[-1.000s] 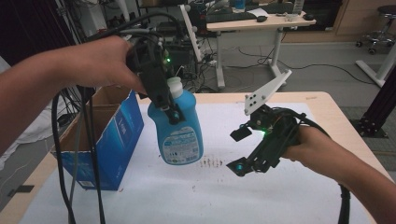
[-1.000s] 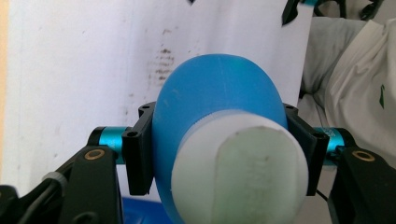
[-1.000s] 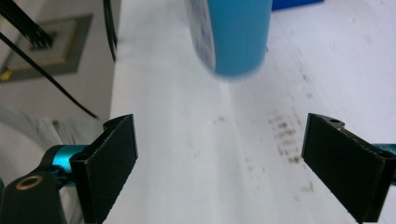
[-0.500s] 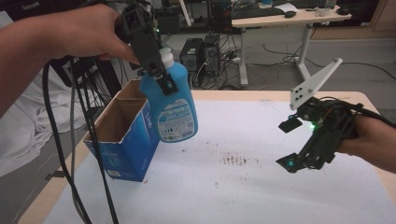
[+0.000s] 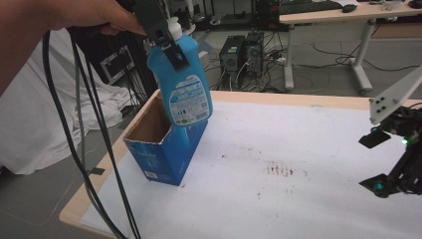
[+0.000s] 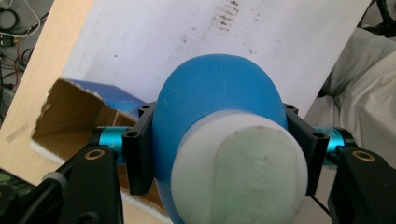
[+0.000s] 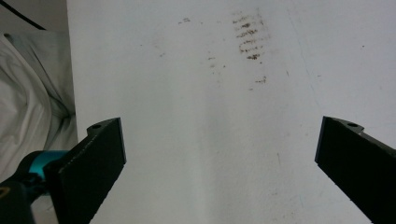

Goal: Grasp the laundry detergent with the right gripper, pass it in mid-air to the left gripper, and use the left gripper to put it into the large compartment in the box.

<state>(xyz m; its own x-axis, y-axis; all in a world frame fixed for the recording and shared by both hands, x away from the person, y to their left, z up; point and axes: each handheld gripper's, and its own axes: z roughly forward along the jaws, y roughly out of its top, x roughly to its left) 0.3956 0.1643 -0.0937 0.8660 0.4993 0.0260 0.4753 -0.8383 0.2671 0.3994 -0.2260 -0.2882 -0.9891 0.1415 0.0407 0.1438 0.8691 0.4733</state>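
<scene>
A blue detergent bottle (image 5: 185, 87) with a white cap (image 5: 173, 25) hangs upright in the air, my left gripper (image 5: 170, 42) shut on its neck. The bottle's base hovers just above the right rim of an open blue cardboard box (image 5: 159, 147) at the table's left end. In the left gripper view the cap (image 6: 238, 172) and blue shoulder (image 6: 219, 107) sit between the jaws of the left gripper (image 6: 219, 142), with the box's brown inside (image 6: 70, 116) below. My right gripper (image 5: 376, 162) stands open and empty at the table's right edge; in its own view the right gripper (image 7: 219, 163) is over bare white cover.
A white cover (image 5: 298, 149) with brown stains (image 5: 278, 170) spans the table. Black cables (image 5: 84, 124) hang from the left hand past the table's left corner. Beyond the far edge stand computer towers (image 5: 244, 55) and a desk (image 5: 348, 15). A white sheet (image 5: 35, 129) lies at the left.
My left gripper has carried the bottle up and to the left, over the box's right rim. The right gripper has drifted to the right edge, still open.
</scene>
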